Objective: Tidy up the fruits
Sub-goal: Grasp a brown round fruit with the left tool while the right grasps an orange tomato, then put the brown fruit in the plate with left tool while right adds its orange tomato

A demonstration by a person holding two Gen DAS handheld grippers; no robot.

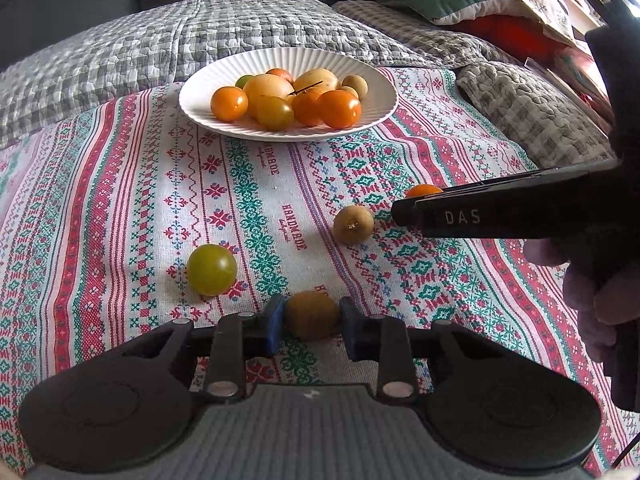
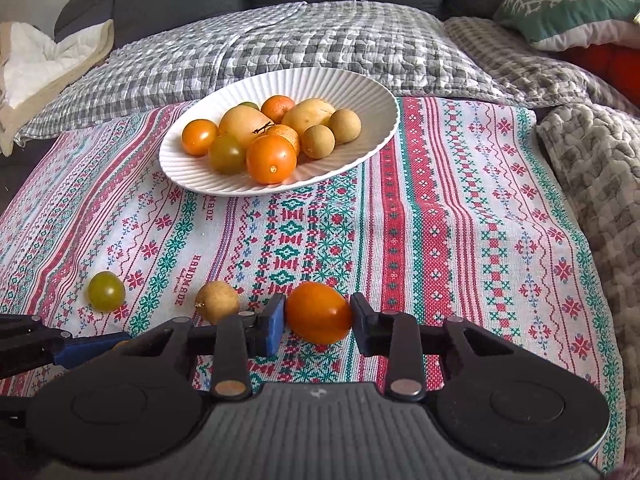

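At the bottom centre of the left wrist view, my left gripper [image 1: 311,322] has its blue-padded fingers [image 1: 275,322] closed against a small brownish-orange round fruit [image 1: 311,315] on the red, green and white patterned woven cloth [image 1: 120,208]. At the bottom centre of the right wrist view, my right gripper [image 2: 318,320] pinches a glossy orange oval tomato [image 2: 318,313] between its pads. A tan round longan [image 1: 353,224] and a yellow-green round tomato [image 1: 211,269] lie apart on the cloth at mid-frame. In the upper centre, a white ribbed ceramic plate [image 1: 372,80] holds a heap of orange, yellow and tan fruits [image 1: 286,98]. A grey checked quilt [image 1: 140,48] lies behind it.
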